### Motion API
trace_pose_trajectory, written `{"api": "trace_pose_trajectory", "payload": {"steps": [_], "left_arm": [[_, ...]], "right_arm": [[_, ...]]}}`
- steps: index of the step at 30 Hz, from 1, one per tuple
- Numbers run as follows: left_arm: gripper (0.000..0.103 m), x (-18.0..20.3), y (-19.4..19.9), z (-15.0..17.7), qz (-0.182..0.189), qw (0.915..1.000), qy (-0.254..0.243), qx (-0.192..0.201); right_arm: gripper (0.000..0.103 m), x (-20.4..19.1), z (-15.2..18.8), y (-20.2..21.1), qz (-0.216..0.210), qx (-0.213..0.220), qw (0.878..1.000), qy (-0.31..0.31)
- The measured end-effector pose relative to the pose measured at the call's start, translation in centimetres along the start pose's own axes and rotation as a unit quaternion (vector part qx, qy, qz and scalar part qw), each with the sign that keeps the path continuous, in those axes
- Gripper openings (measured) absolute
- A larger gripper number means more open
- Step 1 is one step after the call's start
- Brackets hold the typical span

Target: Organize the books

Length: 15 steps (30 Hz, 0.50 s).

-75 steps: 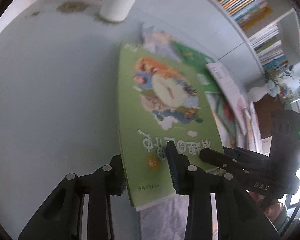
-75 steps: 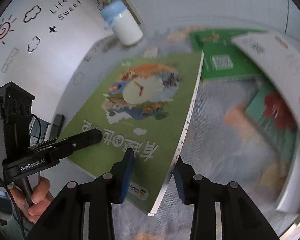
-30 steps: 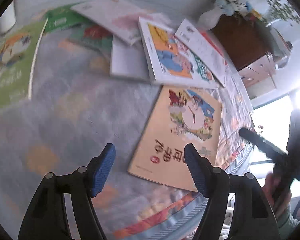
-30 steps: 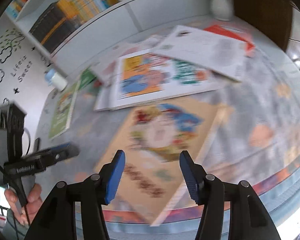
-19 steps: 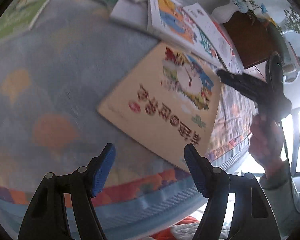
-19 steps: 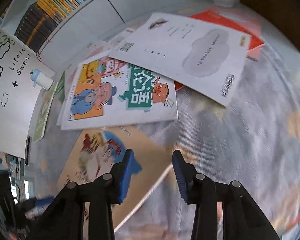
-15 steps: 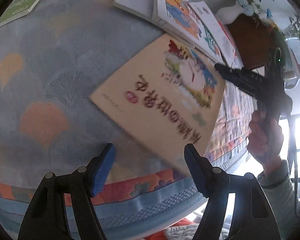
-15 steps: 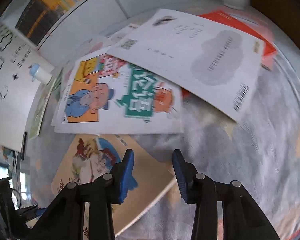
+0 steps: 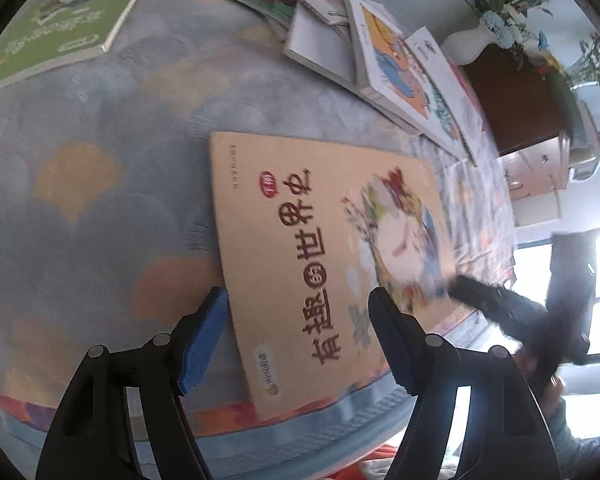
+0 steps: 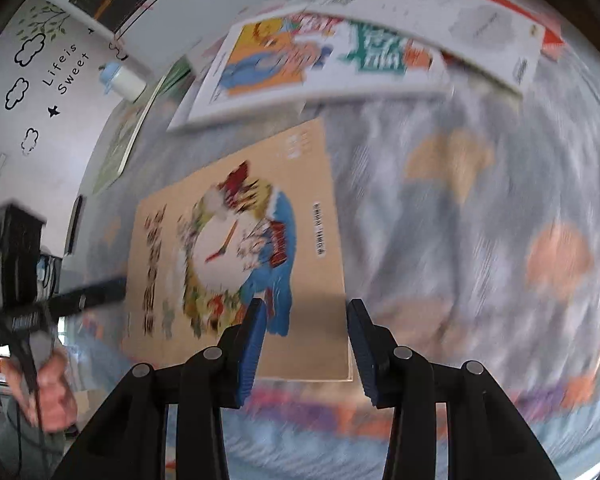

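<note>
A tan picture book (image 9: 324, 256) lies flat on the patterned blue-grey cloth (image 9: 100, 168), close to the cloth's striped near border, its cover up with a clock drawing and large dark characters. The left gripper (image 9: 298, 320) hangs over the book's near corner with its blue-padded jaws spread wide; the pads stand on either side of that corner and press on nothing. The right gripper (image 10: 306, 338) is over the book's other near corner, by its long edge; its jaws have just been closing and stand at a middling gap, with that corner seen between the pads, though whether they touch it is hard to say through the blur. Each hand's tool shows in the other's view, held by a hand (image 10: 48, 384) near the table's edge. Farther back, other books sprawl in an overlapping heap: a white-covered cartoon book (image 10: 316, 64), a plain white one (image 10: 456, 20) lying partly over it, and a green book (image 9: 52, 20) off by itself. A small white bottle with a blue cap (image 10: 122, 78) stands by the wall.
</note>
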State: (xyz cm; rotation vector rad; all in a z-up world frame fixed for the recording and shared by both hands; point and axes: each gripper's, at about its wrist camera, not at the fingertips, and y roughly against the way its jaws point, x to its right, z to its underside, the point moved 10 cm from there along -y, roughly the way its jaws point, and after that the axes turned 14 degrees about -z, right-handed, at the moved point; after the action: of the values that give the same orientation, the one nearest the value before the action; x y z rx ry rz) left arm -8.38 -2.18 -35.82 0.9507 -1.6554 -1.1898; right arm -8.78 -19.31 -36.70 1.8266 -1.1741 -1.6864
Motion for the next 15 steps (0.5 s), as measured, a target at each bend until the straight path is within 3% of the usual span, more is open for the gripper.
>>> {"api": "trace_pose_trajectory", "payload": {"steps": [2, 6, 8, 11, 15], "left_arm": [[0.069, -1.2, 0.0, -0.6, -0.023, 0.9996, -0.011, 0.010], [0.069, -2.9, 0.2, -2.3, -0.019, 0.9996, 0.001, 0.019], [0.069, -4.0, 0.7, -2.6, -0.030, 0.9992, 0.006, 0.026], [0.069, -6.2, 2.6, -1.2, -0.038, 0.9983, 0.026, 0.037], [0.069, -7.1, 3.7, 2.4, -0.027, 0.9981, 0.048, 0.026]], "right_arm": [[0.042, -1.5, 2.0, -0.3, -0.022, -0.015, 1.000, -0.006], [0.042, -4.8, 6.1, -1.1, -0.086, -0.065, 0.994, 0.012], [0.041, -6.2, 7.4, -1.5, -0.097, -0.089, 0.991, 0.035], [0.041, -6.4, 6.1, -0.6, -0.073, -0.076, 0.992, 0.062], [0.042, -4.6, 0.5, 0.3, -0.035, -0.027, 0.997, 0.065]]}}
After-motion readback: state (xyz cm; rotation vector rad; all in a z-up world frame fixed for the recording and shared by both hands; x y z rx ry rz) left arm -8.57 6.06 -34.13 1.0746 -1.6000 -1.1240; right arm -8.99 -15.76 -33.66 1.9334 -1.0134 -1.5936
